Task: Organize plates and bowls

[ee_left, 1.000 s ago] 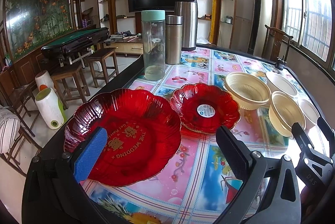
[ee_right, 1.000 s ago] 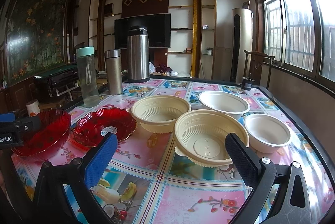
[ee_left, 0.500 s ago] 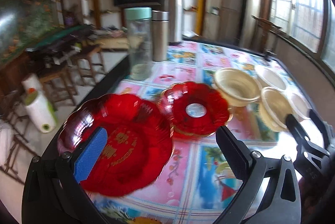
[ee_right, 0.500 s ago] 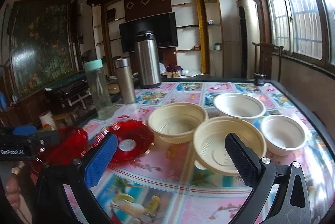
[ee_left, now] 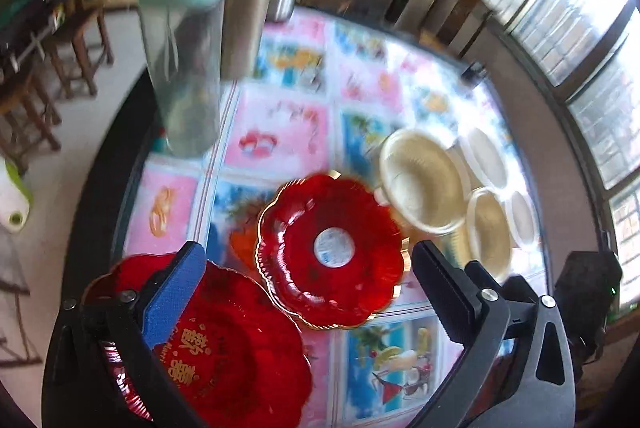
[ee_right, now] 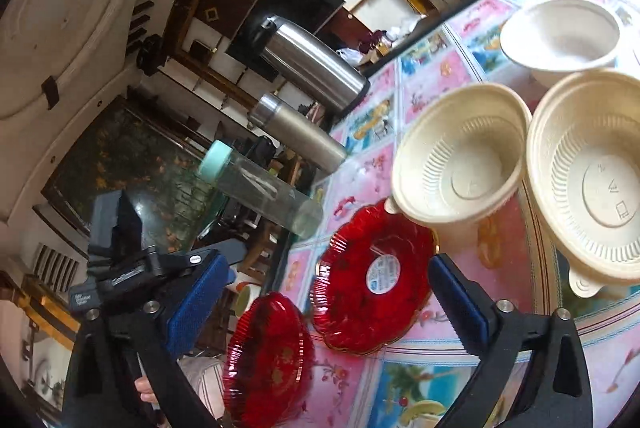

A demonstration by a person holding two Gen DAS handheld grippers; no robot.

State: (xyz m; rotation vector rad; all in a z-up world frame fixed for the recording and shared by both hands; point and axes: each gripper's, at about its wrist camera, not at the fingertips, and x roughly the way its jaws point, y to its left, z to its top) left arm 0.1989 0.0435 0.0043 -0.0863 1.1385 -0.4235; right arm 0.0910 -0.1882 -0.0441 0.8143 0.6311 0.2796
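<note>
While both tongs (ee_left: 304,276) (ee_right: 328,292) gape empty, worktop (ee_left: 280,132) carries two red plates (ee_left: 332,252), four bowls (ee_right: 460,156); views now tilted, formerly level.

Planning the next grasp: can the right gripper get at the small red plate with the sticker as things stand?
Probably yes. The right gripper is open and the small red plate lies just ahead between its fingers, rim exposed. The cream bowl sits close behind the plate, so approach from the near edge.
</note>
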